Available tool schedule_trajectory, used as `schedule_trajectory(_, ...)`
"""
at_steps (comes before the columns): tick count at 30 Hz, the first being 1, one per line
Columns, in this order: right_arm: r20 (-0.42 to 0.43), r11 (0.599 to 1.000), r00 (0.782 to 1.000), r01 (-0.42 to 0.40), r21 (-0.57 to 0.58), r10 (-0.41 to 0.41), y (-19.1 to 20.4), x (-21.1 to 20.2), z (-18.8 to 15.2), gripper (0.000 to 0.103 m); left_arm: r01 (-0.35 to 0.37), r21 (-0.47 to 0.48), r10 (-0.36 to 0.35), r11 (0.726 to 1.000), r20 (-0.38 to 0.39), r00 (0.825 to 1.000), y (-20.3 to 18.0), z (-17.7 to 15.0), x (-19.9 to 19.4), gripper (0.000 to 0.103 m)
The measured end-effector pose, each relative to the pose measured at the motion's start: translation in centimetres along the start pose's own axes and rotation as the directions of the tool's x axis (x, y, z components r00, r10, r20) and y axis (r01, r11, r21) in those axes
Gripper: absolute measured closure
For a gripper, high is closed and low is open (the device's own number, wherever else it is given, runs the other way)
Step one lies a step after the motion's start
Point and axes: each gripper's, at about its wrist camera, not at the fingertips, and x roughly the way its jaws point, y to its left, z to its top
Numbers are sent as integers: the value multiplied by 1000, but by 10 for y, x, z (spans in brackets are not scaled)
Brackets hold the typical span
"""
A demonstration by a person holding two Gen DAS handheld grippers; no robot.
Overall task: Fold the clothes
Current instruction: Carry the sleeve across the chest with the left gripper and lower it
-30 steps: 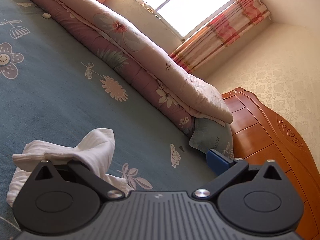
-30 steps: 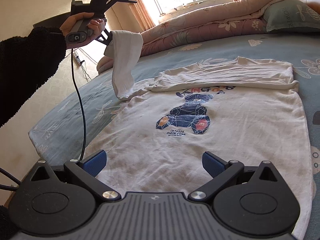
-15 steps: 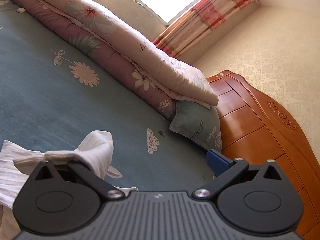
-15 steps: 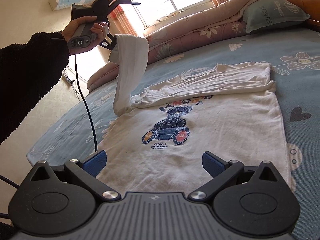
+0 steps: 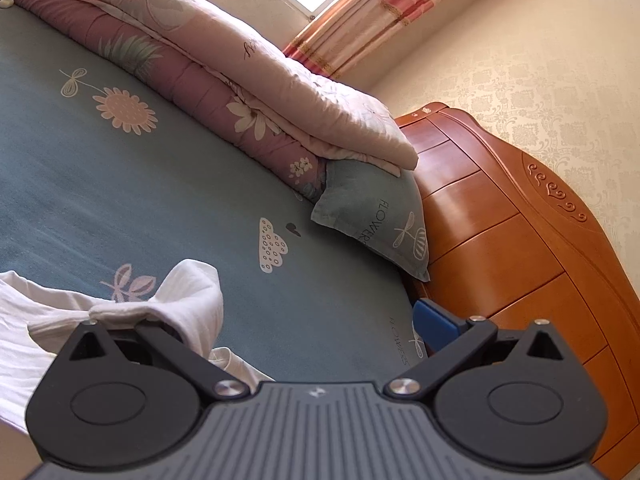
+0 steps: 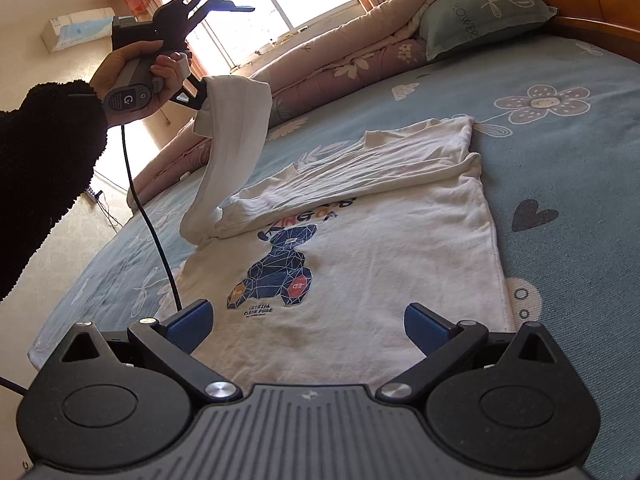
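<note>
One T-shirt [image 6: 360, 264] lies print-up on the bed [image 6: 560, 152]; our left hand-held gripper [image 6: 202, 96] pinches its sleeve [image 6: 236, 120] high above the shirt for folding inward, while our right hand-held gripper [image 6: 306, 326] hovers spread and empty over its hem.

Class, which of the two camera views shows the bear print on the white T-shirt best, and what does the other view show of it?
The right wrist view: the bear print lies face-up and unobstructed on the white T-shirt. The left wrist view shows none of it, only bunched white cloth draped over one finger of the left gripper.
</note>
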Motion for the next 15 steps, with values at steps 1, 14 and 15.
schedule_trajectory(1,-1,1000,1000,3,1,-3,0,0,0,0,3,6,-3,1000,-10,1000,-3,-3,4,1)
schedule_trajectory(14,-8,1000,1000,22,8,-22,-3,-1,0,0,-13,115,37,993,-209,977,-23,-42,55,1)
schedule_trajectory(15,-8,1000,1000,22,8,-22,-3,-1,0,0,-13,134,44,991,-235,971,-24,-46,59,1)
